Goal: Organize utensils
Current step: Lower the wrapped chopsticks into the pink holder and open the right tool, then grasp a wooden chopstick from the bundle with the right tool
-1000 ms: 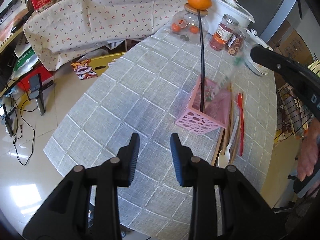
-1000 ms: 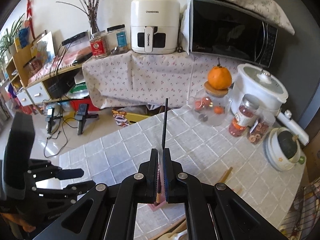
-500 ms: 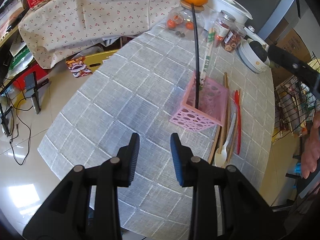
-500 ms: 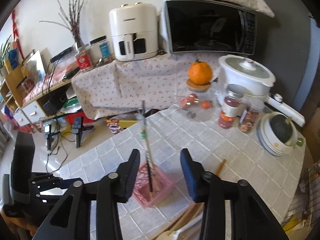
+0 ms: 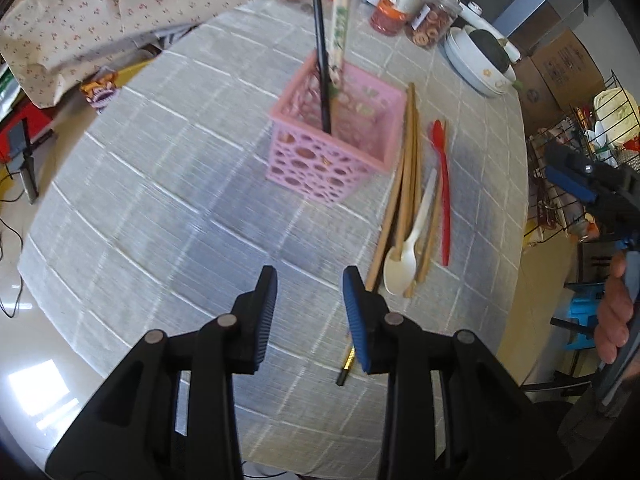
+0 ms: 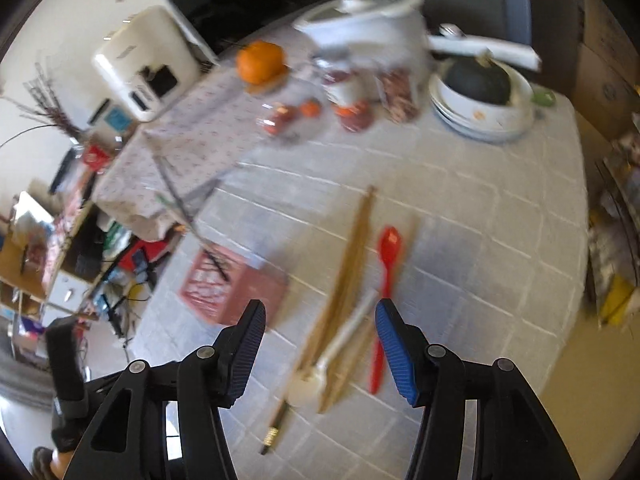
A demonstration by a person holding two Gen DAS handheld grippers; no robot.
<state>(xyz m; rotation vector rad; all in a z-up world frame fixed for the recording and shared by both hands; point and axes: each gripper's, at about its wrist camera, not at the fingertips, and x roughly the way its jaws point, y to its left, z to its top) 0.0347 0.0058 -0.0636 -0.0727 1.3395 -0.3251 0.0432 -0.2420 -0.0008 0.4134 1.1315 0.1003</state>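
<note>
Left gripper (image 5: pixel 307 298) open, empty, above cloth. Right gripper (image 6: pixel 320 338) wide open, empty, over spoons (image 6: pixel 344 344) and chopsticks (image 6: pixel 352 264) lying beside pink basket (image 5: pixel 336 148); two chopsticks (image 5: pixel 324 64) upright inside basket.

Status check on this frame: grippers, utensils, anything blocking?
Left gripper open, empty. Right gripper open, empty, above wooden chopsticks, white spoon, red spoon. Pink basket holds two sticks. No obstruction.
</note>
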